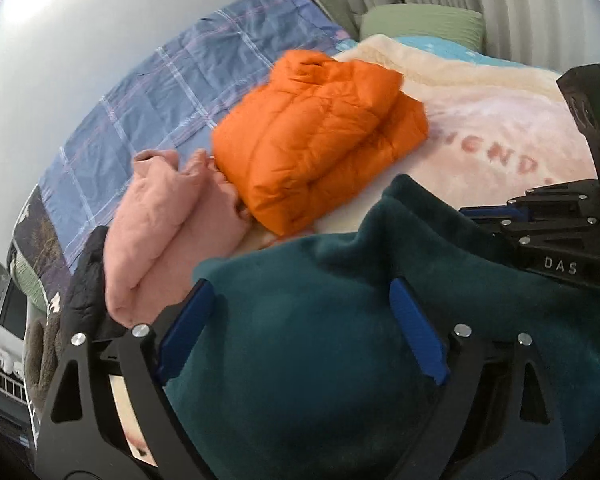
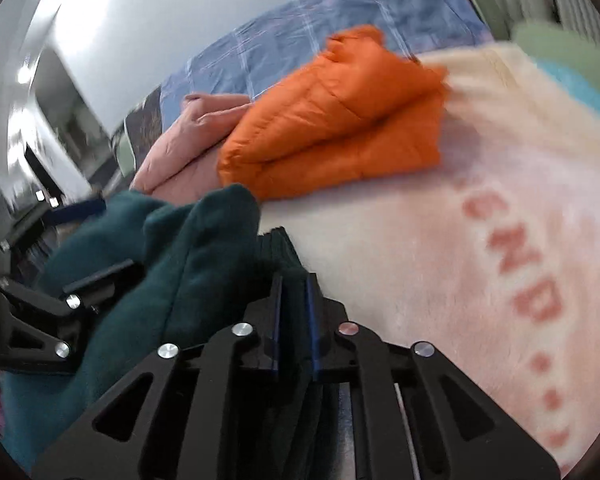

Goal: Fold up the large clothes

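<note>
**Teal fleece held over the bed**

The bed, under a pink blanket, carries a folded orange puffer jacket and, left of it, a pink garment. Nearest lies the teal fleece: the left claw spread wide over it, the right claw pinching its dark hem.

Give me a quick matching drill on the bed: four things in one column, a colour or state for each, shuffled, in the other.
1. puffer jacket
2. fleece garment
3. left tool
4. right tool

A. dark green
B. orange, folded
C. nearly closed, dark cloth between its fingers
D. wide apart over the dark green fleece

Pairs: 1-B, 2-A, 3-D, 4-C
</note>
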The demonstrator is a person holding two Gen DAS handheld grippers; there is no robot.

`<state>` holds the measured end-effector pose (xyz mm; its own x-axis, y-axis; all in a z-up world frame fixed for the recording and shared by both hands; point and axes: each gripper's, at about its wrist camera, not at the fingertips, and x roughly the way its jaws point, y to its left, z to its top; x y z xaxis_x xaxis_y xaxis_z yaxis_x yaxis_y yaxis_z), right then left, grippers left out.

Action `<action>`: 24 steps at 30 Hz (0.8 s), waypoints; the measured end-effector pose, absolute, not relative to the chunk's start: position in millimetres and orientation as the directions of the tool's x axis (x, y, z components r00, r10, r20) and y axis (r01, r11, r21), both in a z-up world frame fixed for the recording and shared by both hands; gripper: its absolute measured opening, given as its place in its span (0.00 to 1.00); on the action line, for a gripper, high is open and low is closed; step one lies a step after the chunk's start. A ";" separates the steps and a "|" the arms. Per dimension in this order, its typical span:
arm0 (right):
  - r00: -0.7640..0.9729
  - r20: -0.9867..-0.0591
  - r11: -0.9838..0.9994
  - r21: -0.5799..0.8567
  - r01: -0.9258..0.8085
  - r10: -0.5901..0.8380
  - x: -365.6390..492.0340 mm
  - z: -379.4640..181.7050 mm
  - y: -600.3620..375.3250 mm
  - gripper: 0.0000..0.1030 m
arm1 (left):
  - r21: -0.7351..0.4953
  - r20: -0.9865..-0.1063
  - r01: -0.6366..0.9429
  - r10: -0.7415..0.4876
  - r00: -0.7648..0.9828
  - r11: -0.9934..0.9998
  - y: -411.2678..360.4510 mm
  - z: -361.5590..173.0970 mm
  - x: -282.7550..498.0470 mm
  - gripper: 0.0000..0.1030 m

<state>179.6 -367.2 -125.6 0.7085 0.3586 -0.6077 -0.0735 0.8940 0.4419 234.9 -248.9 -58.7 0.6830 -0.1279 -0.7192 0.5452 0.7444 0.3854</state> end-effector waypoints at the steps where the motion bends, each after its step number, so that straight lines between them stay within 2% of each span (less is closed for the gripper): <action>1: 0.710 -0.619 0.907 0.415 -0.067 0.336 175.9 -121.0 -366.2 0.21 | 0.391 -0.711 0.544 -0.131 0.691 0.742 -247.8 -57.8 231.2 0.88; 2: 0.713 -0.628 0.920 0.388 -0.060 0.312 171.1 -114.3 -365.0 0.32 | 0.396 -0.700 0.539 -0.136 0.701 0.744 -245.6 -57.5 226.7 0.88; 3: 0.721 -0.629 0.929 0.366 -0.054 0.290 163.6 -105.1 -363.8 0.36 | 0.396 -0.686 0.530 -0.143 0.714 0.750 -240.5 -57.0 221.4 0.88; 6: 0.773 -0.591 0.943 0.332 -0.027 0.231 129.4 -69.1 -359.3 0.36 | 0.372 -0.674 0.512 -0.154 0.723 0.774 -227.0 -55.3 217.9 0.88; 9: 0.835 -0.456 0.918 0.374 -0.134 0.308 74.0 -24.6 -342.2 0.36 | 0.364 -0.681 0.516 -0.156 0.716 0.776 -228.1 -55.5 220.7 0.88; 11: 0.835 -0.417 0.908 0.363 -0.208 0.358 48.9 -13.7 -322.8 0.36 | 0.380 -0.683 0.516 -0.143 0.717 0.768 -233.5 -55.5 220.4 0.88; 13: 0.815 -0.479 0.930 0.319 -0.186 0.327 41.5 -27.8 -298.6 0.36 | 0.387 -0.681 0.513 -0.138 0.719 0.766 -235.1 -55.1 221.0 0.89; 14: 0.767 -0.586 0.953 0.282 -0.108 0.261 49.5 -57.8 -285.1 0.36 | 0.385 -0.681 0.512 -0.138 0.719 0.768 -233.9 -54.9 221.2 0.90; 15: 0.753 -0.611 0.954 0.291 -0.076 0.247 53.4 -76.4 -282.1 0.41 | 0.375 -0.679 0.511 -0.146 0.719 0.773 -231.4 -53.9 222.0 0.91; 17: 0.761 -0.559 0.874 0.486 -0.021 0.329 56.3 -113.4 -298.0 0.53 | 0.352 -0.678 0.515 -0.167 0.716 0.781 -223.7 -50.6 220.0 0.92; 19: 0.755 -0.537 0.831 0.556 -0.017 0.375 58.8 -112.0 -309.1 0.54 | 0.337 -0.639 0.482 -0.179 0.748 0.809 -210.8 -40.2 209.1 0.92; 21: 0.750 -0.533 0.823 0.567 -0.026 0.391 62.3 -111.2 -309.6 0.54 | 0.287 -0.613 0.461 -0.209 0.762 0.839 -192.7 -26.4 192.2 0.93; 24: 0.765 -0.528 0.838 0.545 -0.026 0.367 61.1 -112.6 -305.4 0.54 | 0.167 -0.588 0.493 -0.315 0.745 0.854 -157.7 -10.7 146.8 0.97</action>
